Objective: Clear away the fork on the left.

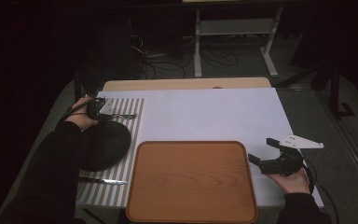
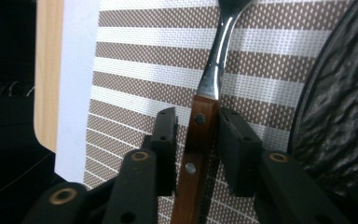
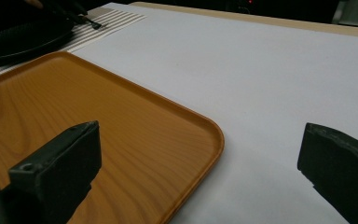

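Two grippers: left gripper (image 2: 196,154) at ten o'clock, jaws straddling one wooden-handled fork (image 2: 200,126) on striped placemat (image 2: 135,60); right gripper (image 1: 265,156) at four o'clock, jaws wide apart, empty. One black plate (image 1: 105,144), one tray (image 1: 191,182), one knife (image 1: 103,181).

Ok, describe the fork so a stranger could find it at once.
Start at the striped placemat left of the wooden tray. The fork lies at its far edge, beyond the black plate. Its wooden handle sits between the left gripper jaws, unlike the knife nearer you.

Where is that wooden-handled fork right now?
The fork lies on the striped placemat at the table's far left, just beyond the black plate, its wooden handle between the left gripper jaws.
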